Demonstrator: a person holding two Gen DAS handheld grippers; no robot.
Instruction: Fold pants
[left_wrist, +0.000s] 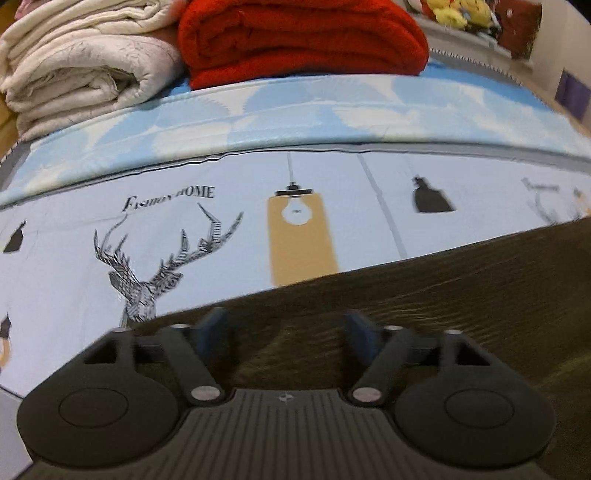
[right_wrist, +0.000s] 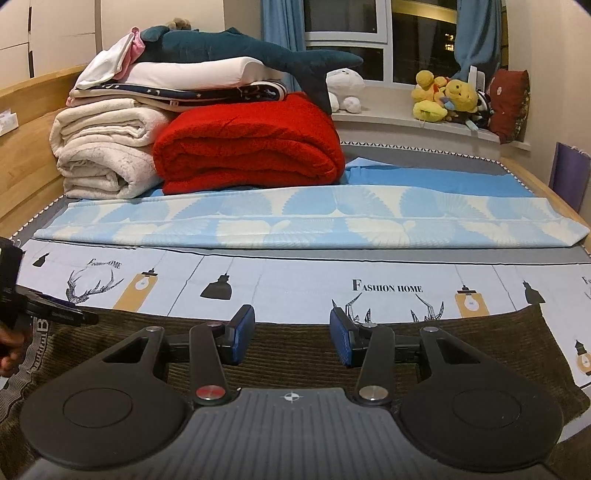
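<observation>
From the left wrist, the left gripper (left_wrist: 284, 332) is spread wide above the dark corduroy pants (left_wrist: 461, 295) on the printed bed sheet (left_wrist: 221, 240), nothing between its pads. From the right wrist, the right gripper (right_wrist: 291, 341) is half spread over the pants (right_wrist: 295, 354), pinching nothing.

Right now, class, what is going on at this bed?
A person is working on dark brown corduroy pants spread on the printed bedsheet, holding a claw in each hand. The left claw hangs open above the fabric, gripping nothing. The right claw also stands open over the pants. No fold is visible yet.
</observation>
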